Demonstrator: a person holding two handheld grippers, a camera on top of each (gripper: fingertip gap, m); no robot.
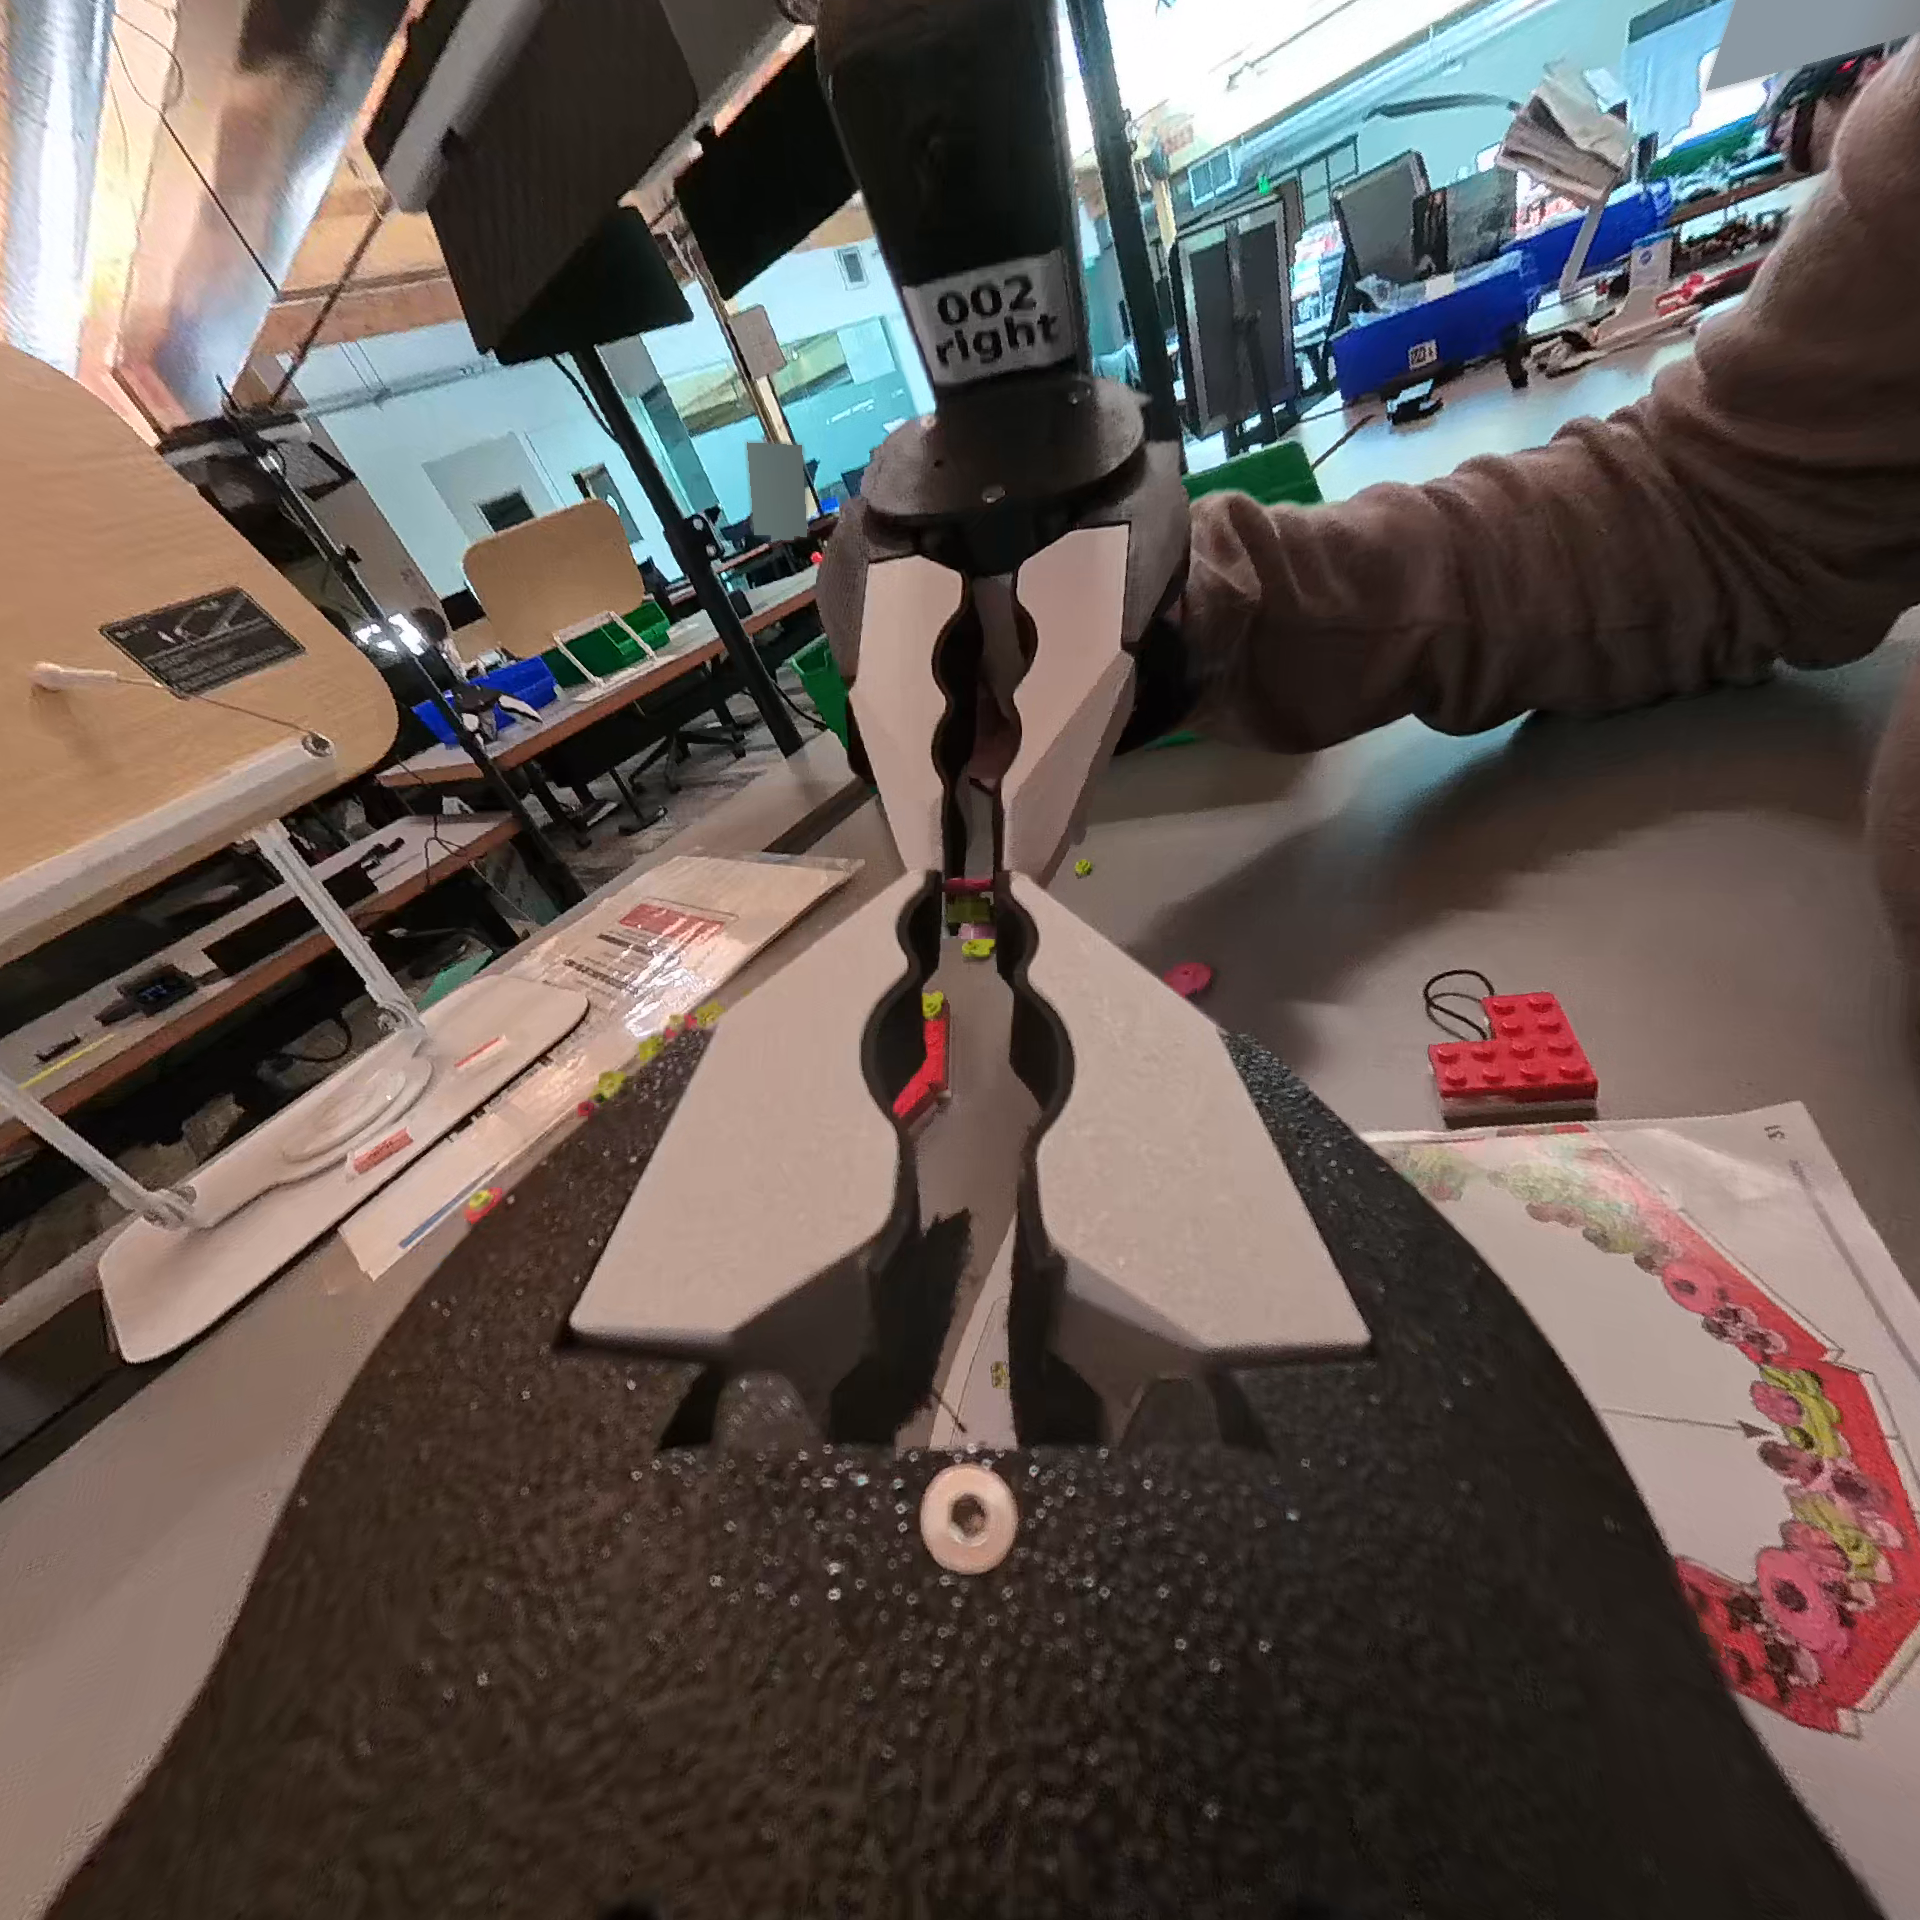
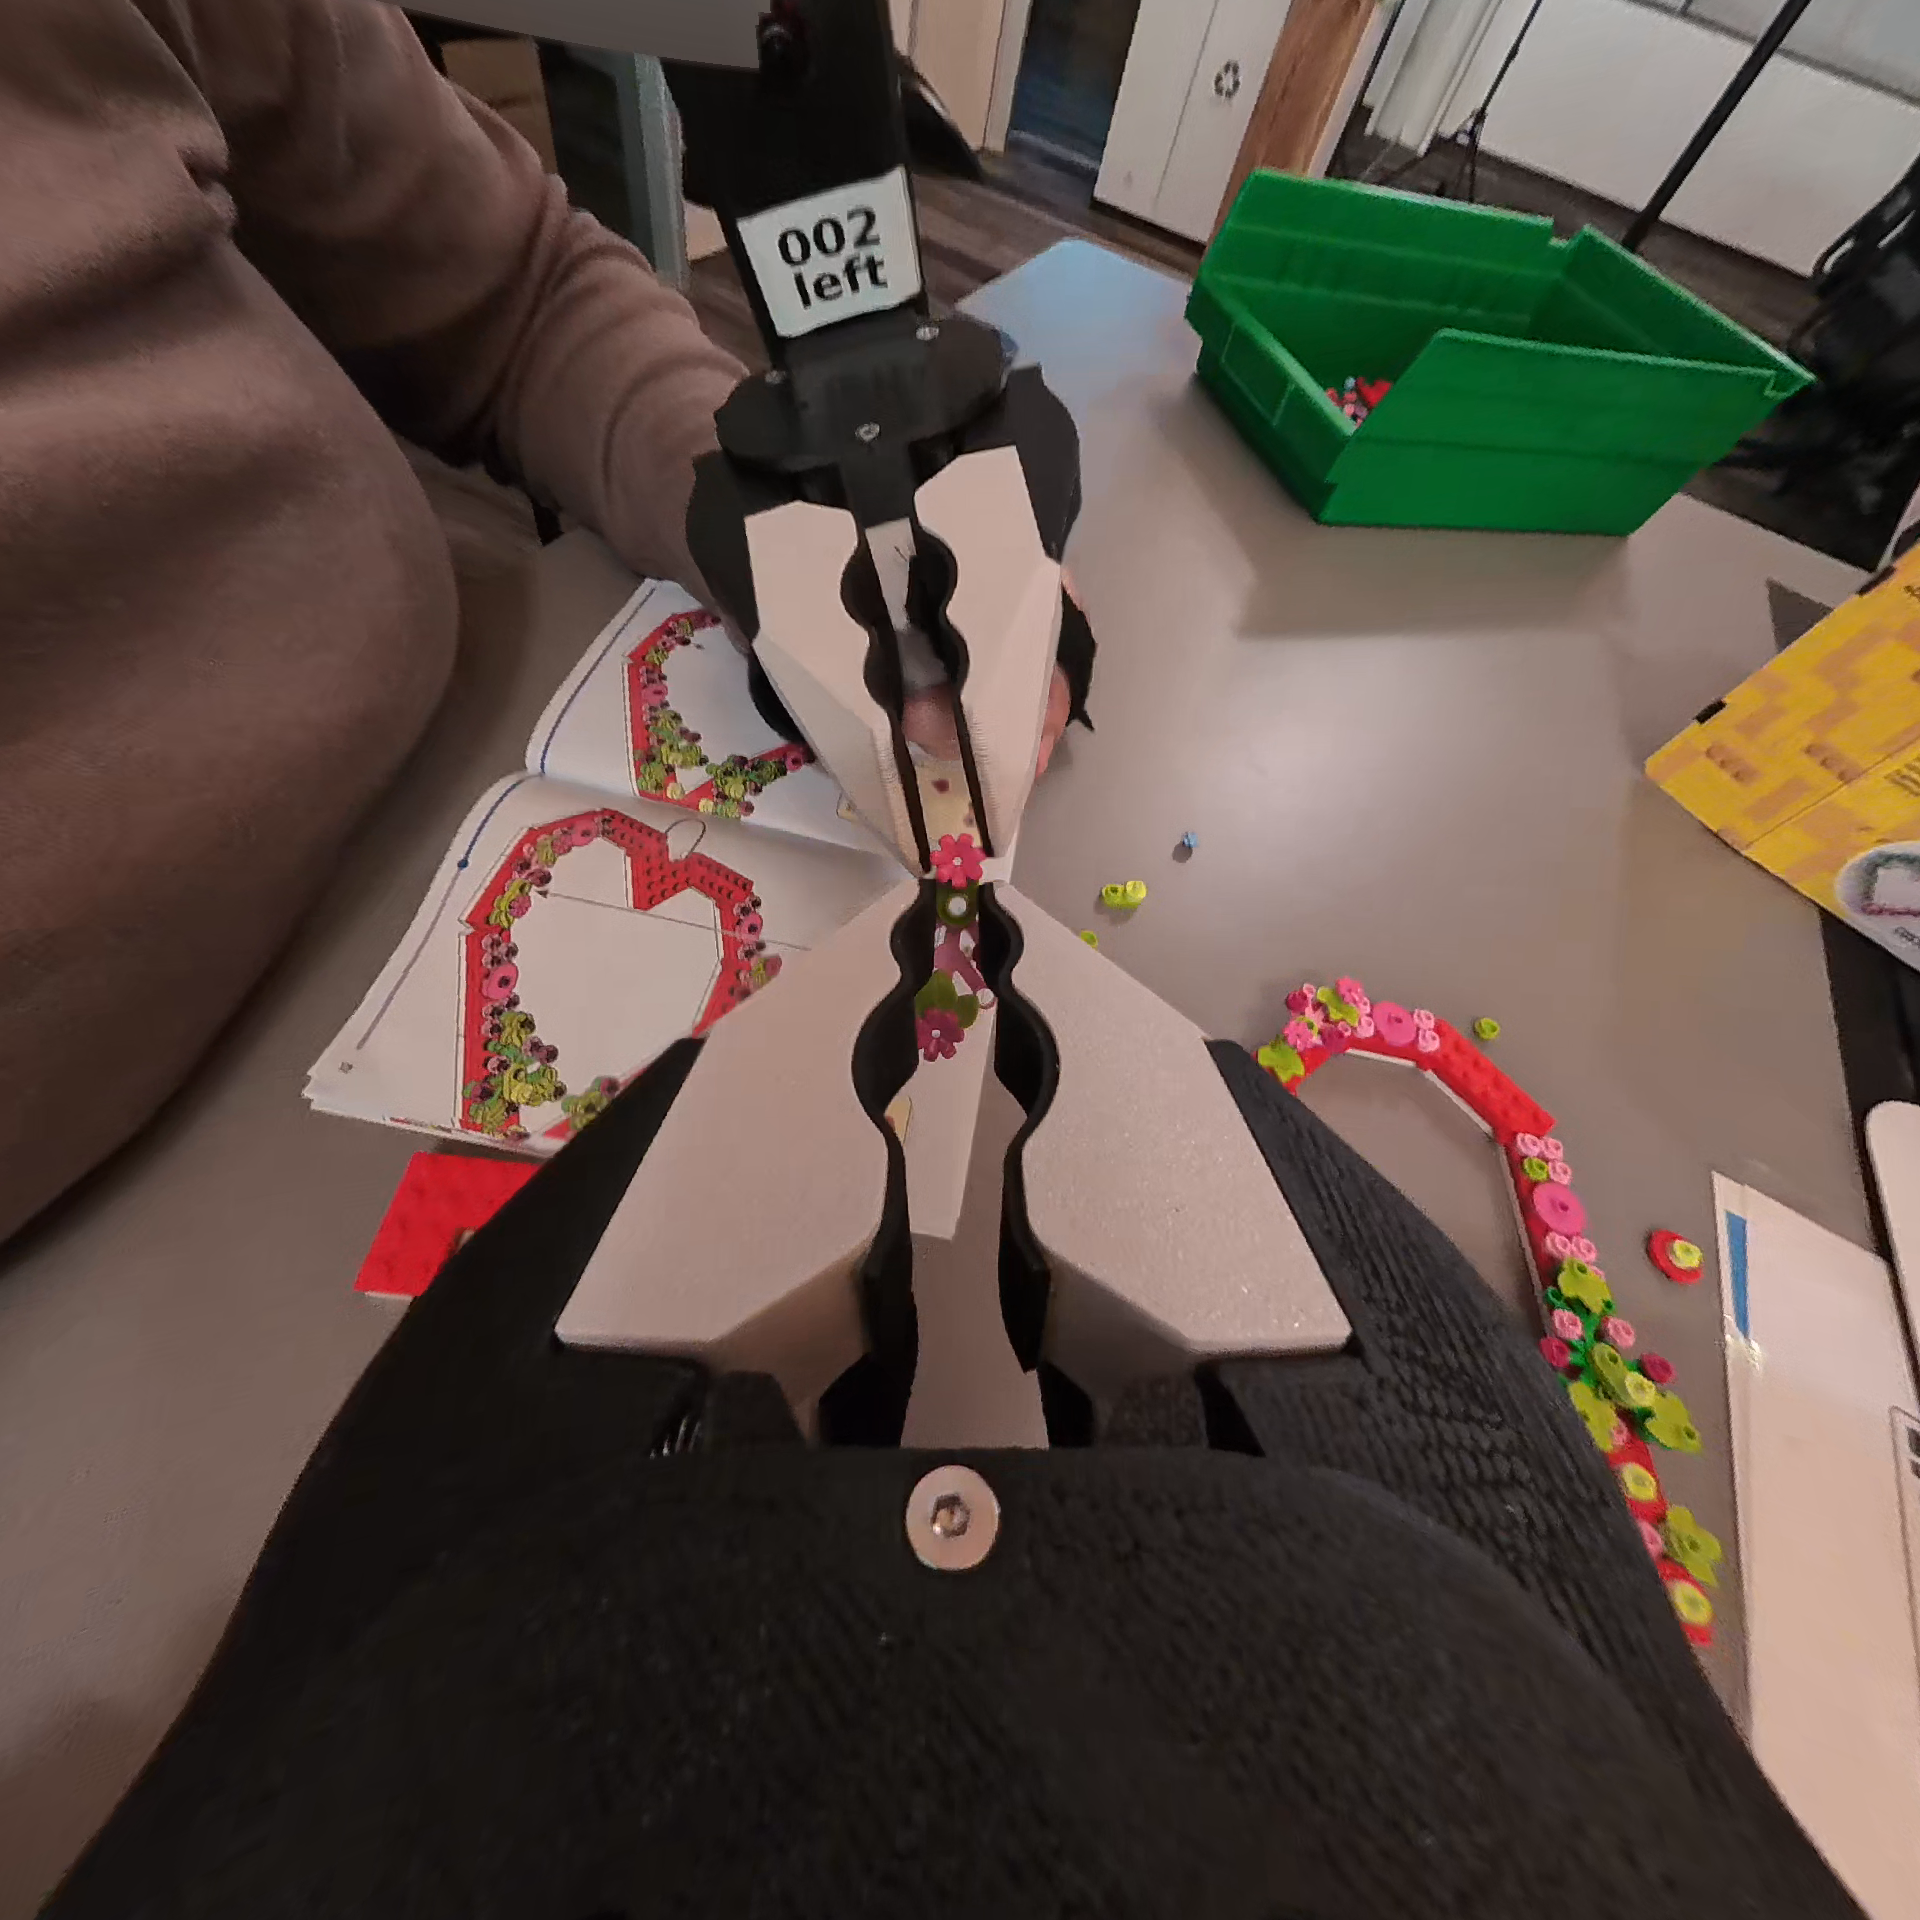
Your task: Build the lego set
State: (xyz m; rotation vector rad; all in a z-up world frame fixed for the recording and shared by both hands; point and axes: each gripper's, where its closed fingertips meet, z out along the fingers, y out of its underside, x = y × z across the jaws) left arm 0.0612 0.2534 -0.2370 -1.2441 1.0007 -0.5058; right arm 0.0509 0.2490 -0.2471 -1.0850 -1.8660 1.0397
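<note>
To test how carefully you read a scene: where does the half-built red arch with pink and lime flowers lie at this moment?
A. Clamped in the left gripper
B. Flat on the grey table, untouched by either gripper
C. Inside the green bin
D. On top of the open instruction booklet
B: in the right wrist view the red arch lies flat on the grey table, apart from both grippers and outside the green bin.

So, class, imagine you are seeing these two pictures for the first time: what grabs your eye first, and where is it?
Dead centre, the left claw and right claw meet tip to tip over the grey table, pinching a small pink flower piece and a lime piece between them. To one side curves the half-built red heart frame, opposite the open instruction booklet, with a green bin behind.
</note>
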